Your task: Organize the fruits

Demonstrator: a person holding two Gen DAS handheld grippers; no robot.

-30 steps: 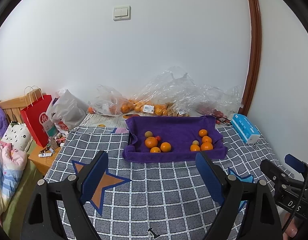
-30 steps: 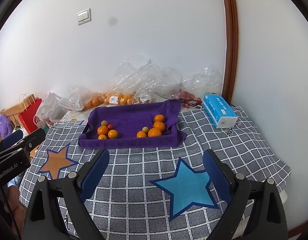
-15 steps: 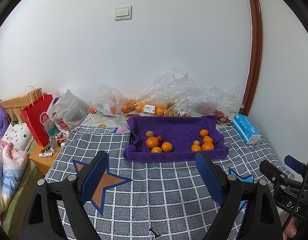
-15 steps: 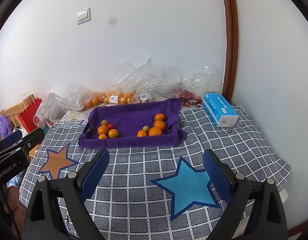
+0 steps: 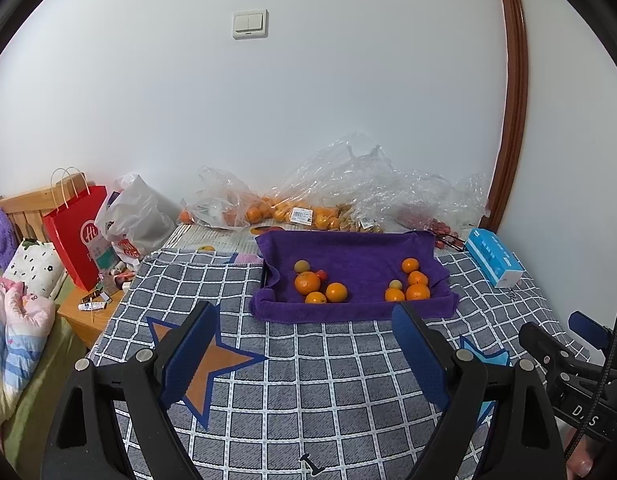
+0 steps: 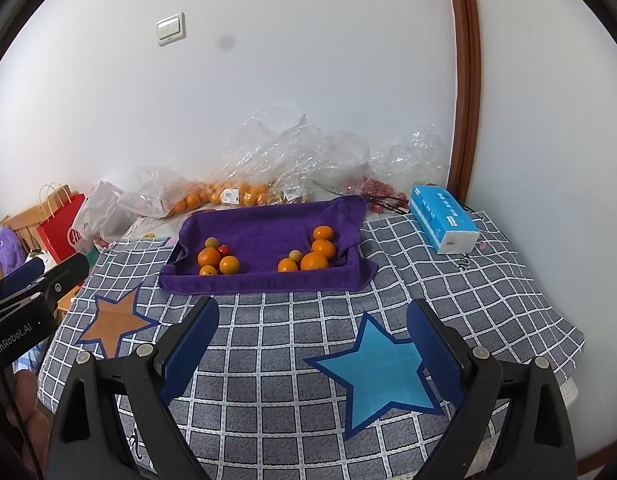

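A tray lined with a purple towel [image 5: 360, 252] [image 6: 264, 224] sits on the far part of a grey checked table. It holds two groups of fruit: a left group of oranges [image 5: 307, 282] [image 6: 209, 257] with a small greenish fruit and a small red one, and a right group of oranges [image 5: 417, 292] [image 6: 314, 261] with one small greenish fruit. My left gripper [image 5: 304, 356] is open and empty, well short of the tray. My right gripper [image 6: 312, 348] is open and empty, also short of the tray.
Clear plastic bags with more oranges [image 5: 292, 214] [image 6: 228, 194] and red fruit [image 6: 374, 188] lie behind the tray by the wall. A blue tissue pack [image 5: 494, 262] [image 6: 444, 224] lies at the right. A red paper bag [image 5: 78, 236] and a bed are off the left edge.
Both grippers have drifted slightly; the tray sits a little further right in the left wrist view and a little lower in the right wrist view. Both stay open.
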